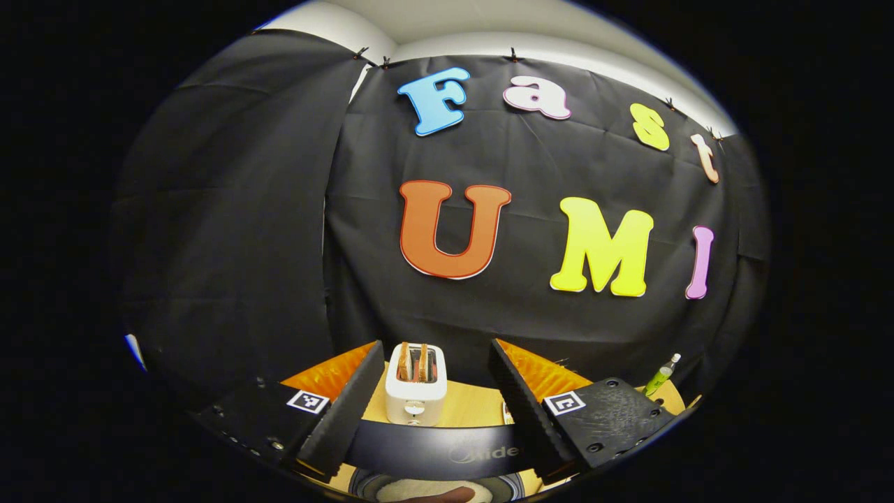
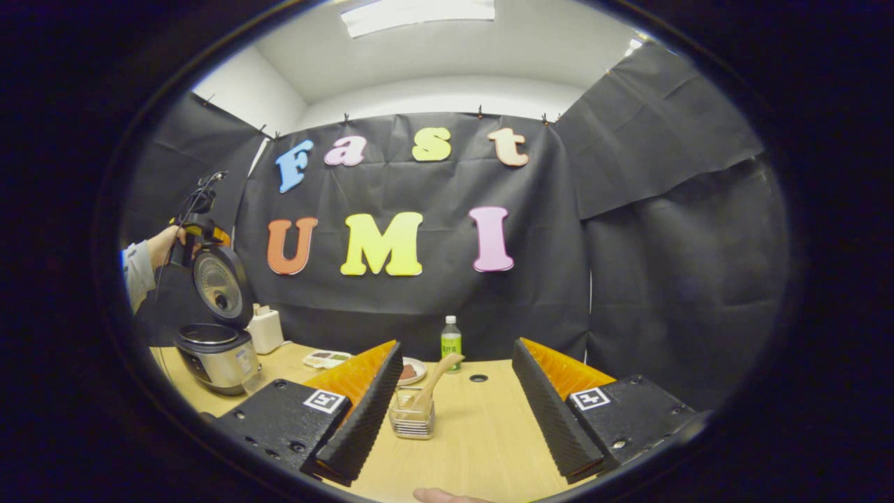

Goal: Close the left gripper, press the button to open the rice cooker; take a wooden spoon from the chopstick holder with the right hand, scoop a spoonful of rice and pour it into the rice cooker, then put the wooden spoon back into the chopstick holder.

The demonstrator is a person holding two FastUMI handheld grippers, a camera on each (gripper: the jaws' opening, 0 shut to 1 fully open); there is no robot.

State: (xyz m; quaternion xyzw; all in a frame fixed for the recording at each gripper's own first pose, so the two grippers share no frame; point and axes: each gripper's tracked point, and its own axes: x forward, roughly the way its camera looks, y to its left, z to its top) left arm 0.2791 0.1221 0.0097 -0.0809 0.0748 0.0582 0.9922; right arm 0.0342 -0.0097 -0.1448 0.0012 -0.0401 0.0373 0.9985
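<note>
Where black cloth walls meet, wooden table point(image 2: 482, 433), rice cooker point(image 2: 216, 353) open.

Right gripper point(image 2: 457, 412) hovers over the wooden table point(image 2: 489, 433), jaws wide apart; between them, nearer the left finger, a clear chopstick holder point(image 2: 413, 418) with the wooden spoon point(image 2: 434, 381) leaning right; green-labelled bottle point(image 2: 451, 340) and small plate point(image 2: 411, 371) stand beyond; far left, rice cooker point(image 2: 215, 355) with lid raised; left gripper point(image 2: 197, 234) in a person's hand point(image 2: 162, 246) sits above the lid; white toaster point(image 2: 265, 328) just behind the cooker.
</note>
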